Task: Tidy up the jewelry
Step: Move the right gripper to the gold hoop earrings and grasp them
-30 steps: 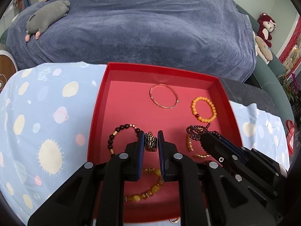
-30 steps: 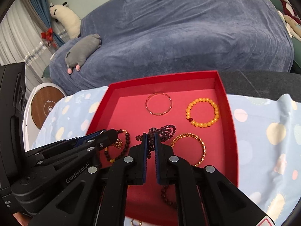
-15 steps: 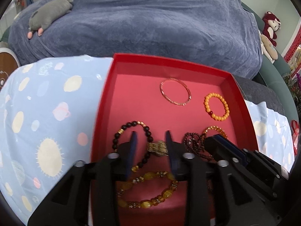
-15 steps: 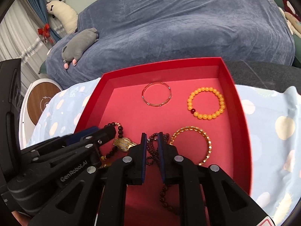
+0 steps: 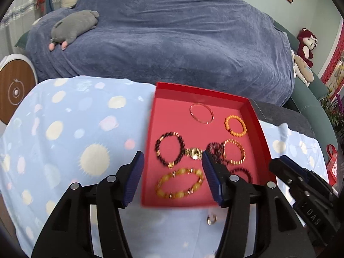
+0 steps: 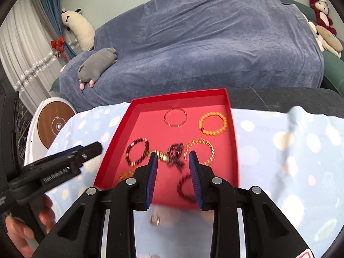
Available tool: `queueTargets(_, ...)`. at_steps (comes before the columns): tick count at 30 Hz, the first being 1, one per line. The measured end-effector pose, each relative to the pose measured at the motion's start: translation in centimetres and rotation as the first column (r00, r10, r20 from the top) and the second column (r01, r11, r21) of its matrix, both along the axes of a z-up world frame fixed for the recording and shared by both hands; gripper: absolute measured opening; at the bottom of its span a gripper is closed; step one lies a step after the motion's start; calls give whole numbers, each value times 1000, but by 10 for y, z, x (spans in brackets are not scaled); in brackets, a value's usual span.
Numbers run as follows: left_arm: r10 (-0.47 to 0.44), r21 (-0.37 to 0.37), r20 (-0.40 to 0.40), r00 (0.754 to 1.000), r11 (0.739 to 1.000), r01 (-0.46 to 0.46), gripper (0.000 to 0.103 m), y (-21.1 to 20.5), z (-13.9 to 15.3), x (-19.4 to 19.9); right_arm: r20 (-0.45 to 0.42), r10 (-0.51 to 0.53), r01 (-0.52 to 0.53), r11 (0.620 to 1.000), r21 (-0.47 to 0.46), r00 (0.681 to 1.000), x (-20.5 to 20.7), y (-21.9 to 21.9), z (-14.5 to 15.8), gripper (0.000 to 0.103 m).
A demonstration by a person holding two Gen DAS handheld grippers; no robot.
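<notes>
Tabletop (image 5: 64, 133) draped in pale blue cloth with spots. Red tray (image 5: 253, 116) flat on it, toward the right. Small ring (image 5: 211, 219) on cloth just beside tray's near edge.

The tray (image 5: 253, 116) lies on the cloth (image 5: 64, 129), with the covered sofa (image 5: 172, 43) behind it. In the tray, the thin bangle (image 5: 201, 113) and the bead bracelet (image 5: 235, 126) lie at the far side (the bracelet to the right). A small ring (image 5: 211, 219) lies on the cloth just before the tray.
</notes>
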State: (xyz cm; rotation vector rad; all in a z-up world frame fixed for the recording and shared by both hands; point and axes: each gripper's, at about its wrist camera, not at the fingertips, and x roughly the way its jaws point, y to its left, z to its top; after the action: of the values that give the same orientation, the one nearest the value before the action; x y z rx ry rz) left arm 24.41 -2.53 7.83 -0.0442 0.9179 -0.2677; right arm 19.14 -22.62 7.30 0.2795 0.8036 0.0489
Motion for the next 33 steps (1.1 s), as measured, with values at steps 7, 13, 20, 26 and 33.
queueTargets(7,4,16,-39,999,1000,-3,53,23,-10,-56,-38,15,-17,999,-38,999,-65,14,-7,30)
queueTargets(13,10,27,-88,996,1000,-8,53,33,-30,-104,-101,31,-35,999,-38,994,-109,31,-30,30)
queueTargets(20,-1,45,-136,991,999,7,53,40,-57,-148,-155,34,-40,999,-36,987,-149,53,-55,30)
queueTargets(26,7,52,-167,986,999,2,53,49,-77,-172,-181,41,-49,998,-39,983,-159,67,-71,30)
queueTargets(33,29,44,-169,985,999,-21,53,58,-79,-173,-188,24,-36,997,-64,982,-138,72,-80,30)
